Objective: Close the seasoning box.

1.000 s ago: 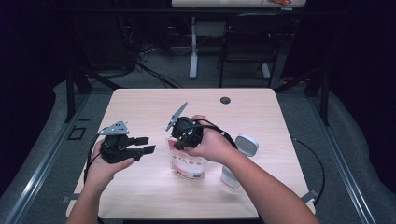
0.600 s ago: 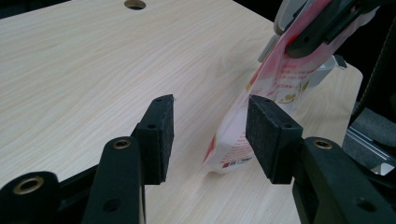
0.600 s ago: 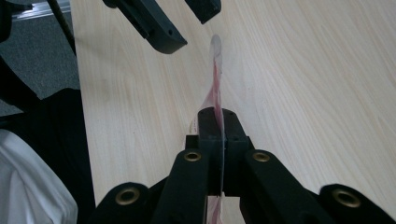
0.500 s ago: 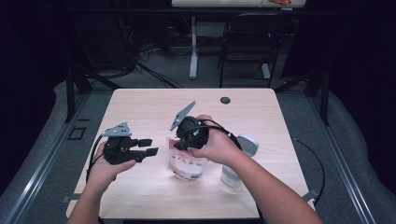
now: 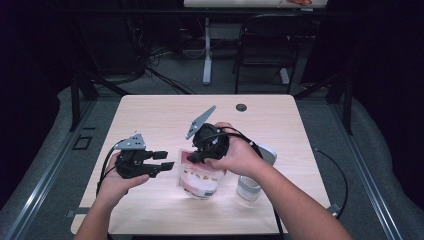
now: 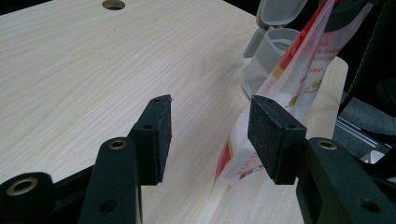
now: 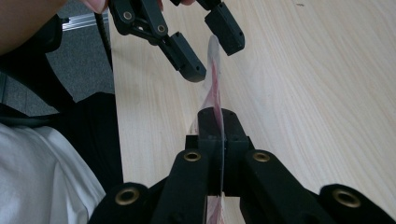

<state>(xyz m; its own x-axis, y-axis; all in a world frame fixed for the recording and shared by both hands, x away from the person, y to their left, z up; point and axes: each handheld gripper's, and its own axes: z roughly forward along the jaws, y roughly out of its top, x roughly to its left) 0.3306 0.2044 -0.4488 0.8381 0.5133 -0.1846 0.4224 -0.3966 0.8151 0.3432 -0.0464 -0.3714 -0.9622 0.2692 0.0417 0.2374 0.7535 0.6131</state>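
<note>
A white and red plastic snack pouch [image 5: 199, 181] hangs upright over the table [image 5: 150, 120], with its bottom near the wood. My right gripper [image 5: 192, 158] is shut on the pouch's top edge [image 7: 214, 74], which runs out thin between its closed jaws [image 7: 218, 122]. My left gripper [image 5: 168, 160] is level at the pouch's left side. Its jaws have just been opening and stand wide [image 6: 210, 126]. The pouch [image 6: 299, 79] is by the right-hand pad [image 6: 273, 135], and neither pad presses on it. In the right gripper view the left gripper [image 7: 212, 46] straddles the pouch's edge.
A clear tub [image 5: 248, 187] with its grey lid [image 5: 267, 152] flipped open stands just right of the pouch, under my right forearm. A cable hole [image 5: 241, 107] sits near the table's far edge. Chairs and table legs stand beyond the table.
The right hand has lifted the pouch slightly and shifted a little right. The left gripper's jaws have spread wider beside the pouch.
</note>
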